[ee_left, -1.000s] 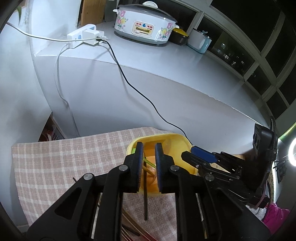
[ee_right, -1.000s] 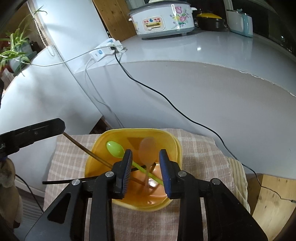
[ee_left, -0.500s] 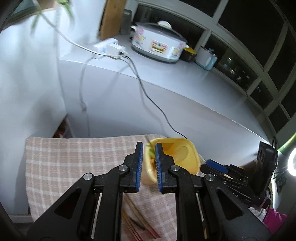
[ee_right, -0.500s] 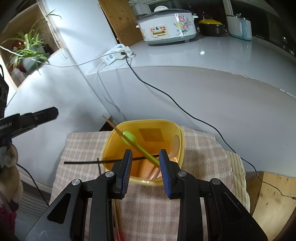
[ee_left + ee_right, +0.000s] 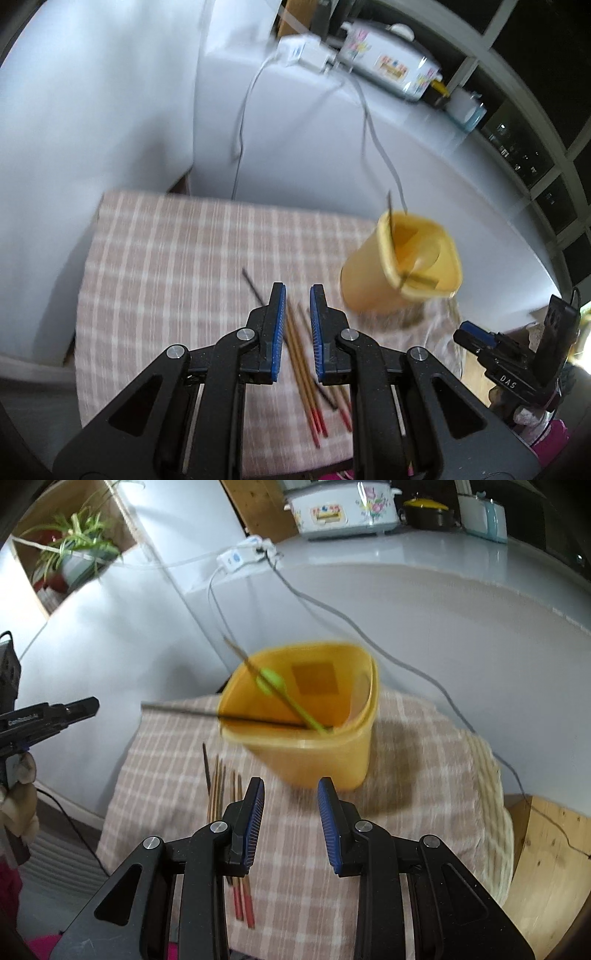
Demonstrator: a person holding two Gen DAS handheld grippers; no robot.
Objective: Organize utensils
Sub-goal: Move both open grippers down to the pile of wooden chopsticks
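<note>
The left tongs (image 5: 297, 295) hang over the checked cloth (image 5: 177, 258) on the tabletop, jaws drawn close with only a narrow gap, nothing between the blue pads; the loose chopsticks (image 5: 299, 354) lie on the cloth right beneath that gap. These are brown sticks with red ends, side by side, with a darker thin one crossing among them.

The right tongs (image 5: 290, 801) stand part open and hold nothing. Just beyond them sits the yellow container (image 5: 317, 753) on the same cloth. Inside it leans a green spoon (image 5: 273, 683), a brown chopstick and a black stick (image 5: 184, 712) that pokes out over the rim toward the left. The picture is blurred, so finer detail inside the container I cannot tell.
</note>
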